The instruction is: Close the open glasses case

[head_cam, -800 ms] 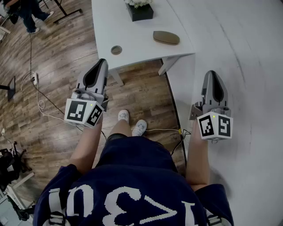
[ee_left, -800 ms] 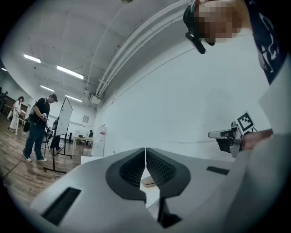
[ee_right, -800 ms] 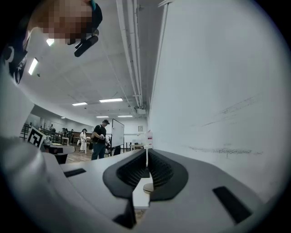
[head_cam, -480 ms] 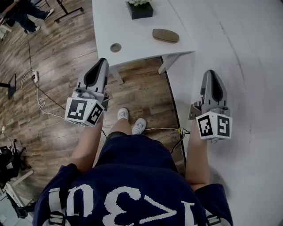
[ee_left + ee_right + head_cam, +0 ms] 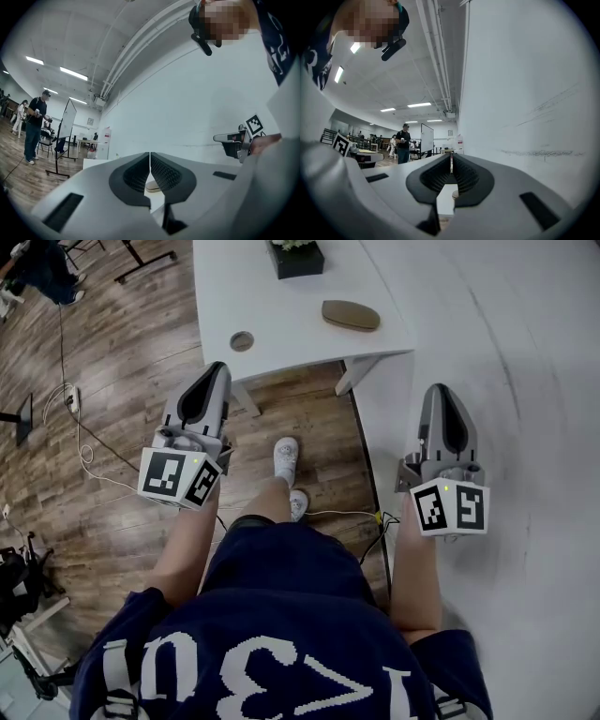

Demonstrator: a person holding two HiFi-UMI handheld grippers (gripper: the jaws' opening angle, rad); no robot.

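Head view: left gripper and right gripper short of table near edge.
Both jaw pairs pressed together, empty; glasses case by table's right edge.

Head cam: on the person's head, faces fwd and steeply down. Desk far at 12 o'clock; left tool near at 10, right tool near at 2. Tool cams: each rides its tool, looks level along the jaws, close-up. Shared by head and left tool views: desk, glasses case. Each tool view shows the other tool: at 3 in the left, at 9 in the right.
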